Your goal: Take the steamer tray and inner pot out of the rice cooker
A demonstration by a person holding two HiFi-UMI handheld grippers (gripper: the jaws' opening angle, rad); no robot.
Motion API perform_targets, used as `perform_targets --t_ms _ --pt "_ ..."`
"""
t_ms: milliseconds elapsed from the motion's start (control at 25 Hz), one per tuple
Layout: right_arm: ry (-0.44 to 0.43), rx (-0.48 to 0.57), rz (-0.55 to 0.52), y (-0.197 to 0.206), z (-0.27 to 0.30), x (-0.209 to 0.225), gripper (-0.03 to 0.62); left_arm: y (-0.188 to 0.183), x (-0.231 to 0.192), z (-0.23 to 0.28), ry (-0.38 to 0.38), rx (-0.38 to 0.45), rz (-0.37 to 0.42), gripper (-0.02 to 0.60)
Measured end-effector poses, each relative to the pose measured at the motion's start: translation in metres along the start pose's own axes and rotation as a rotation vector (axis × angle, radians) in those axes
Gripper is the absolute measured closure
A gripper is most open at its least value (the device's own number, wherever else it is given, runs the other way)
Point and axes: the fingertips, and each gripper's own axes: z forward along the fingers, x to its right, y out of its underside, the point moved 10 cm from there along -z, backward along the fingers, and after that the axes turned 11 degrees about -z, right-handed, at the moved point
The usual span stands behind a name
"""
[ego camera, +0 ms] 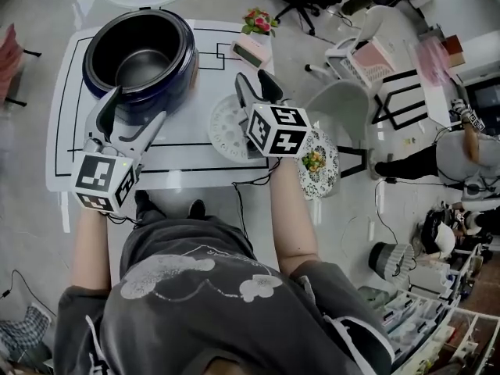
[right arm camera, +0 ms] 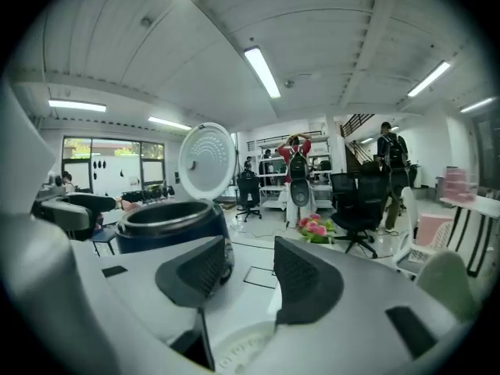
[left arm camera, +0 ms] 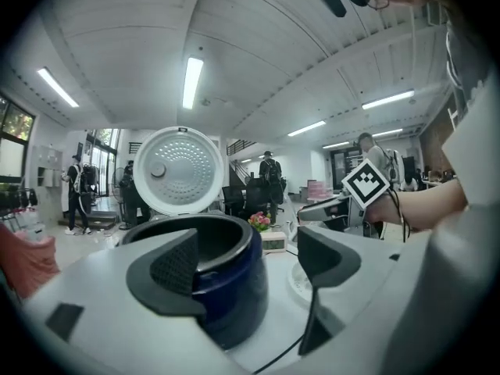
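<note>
The dark blue rice cooker (ego camera: 181,69) stands at the table's far left with its white lid (left arm camera: 181,170) up. Its metal inner pot (ego camera: 144,67) sits inside. The white perforated steamer tray (ego camera: 223,127) lies flat on the table to the cooker's right, partly hidden under my right gripper. My left gripper (ego camera: 139,108) is open at the cooker's near side, its jaws framing the cooker's wall (left arm camera: 234,287) with nothing gripped. My right gripper (ego camera: 254,80) hangs open above the tray (right arm camera: 242,350), holding nothing.
A small flower pot (ego camera: 260,22) and a pale box-like clock (ego camera: 251,51) stand at the table's far right edge. A patterned plate (ego camera: 319,162) sits off the table's right side beside a grey chair (ego camera: 344,108). The white table (ego camera: 66,147) has black line markings.
</note>
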Motion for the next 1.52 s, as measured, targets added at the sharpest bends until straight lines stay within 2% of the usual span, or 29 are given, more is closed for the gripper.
perform_targets --t_ms 200,280,360,680,1080,1200,1360,1400,1520 --pt "-0.128 0.047 0.006 -0.047 0.039 -0.050 0.376 -0.024 -0.053 -0.009 -0.042 0.027 0.022 0.179" --pt "-0.182 0.036 0.021 -0.060 0.056 -0.068 0.376 -0.031 -0.073 -0.011 -0.055 0.026 0.030 0.179" --pt "-0.201 0.001 0.011 -0.068 0.072 -0.083 0.376 -0.038 -0.092 -0.012 -0.065 0.023 0.038 0.181" --pt "-0.124 -0.165 0.046 -0.078 0.114 -0.102 0.376 -0.050 -0.163 -0.007 -0.030 -0.004 0.037 0.179" --pt "-0.077 -0.243 0.066 -0.086 0.134 -0.112 0.378 -0.058 -0.202 0.017 0.054 -0.032 0.034 0.179" --pt "-0.030 -0.273 0.009 -0.086 0.140 -0.117 0.386 -0.056 -0.209 0.021 0.071 -0.039 0.028 0.179" --pt "0.062 -0.363 -0.150 -0.087 0.149 -0.122 0.459 -0.051 -0.216 0.028 0.087 -0.055 0.021 0.179" --pt "0.078 -0.379 -0.177 -0.087 0.151 -0.123 0.461 -0.050 -0.218 0.030 0.090 -0.058 0.019 0.181" --pt "0.104 -0.398 -0.183 -0.088 0.153 -0.124 0.470 -0.050 -0.222 0.035 0.107 -0.064 0.020 0.179"
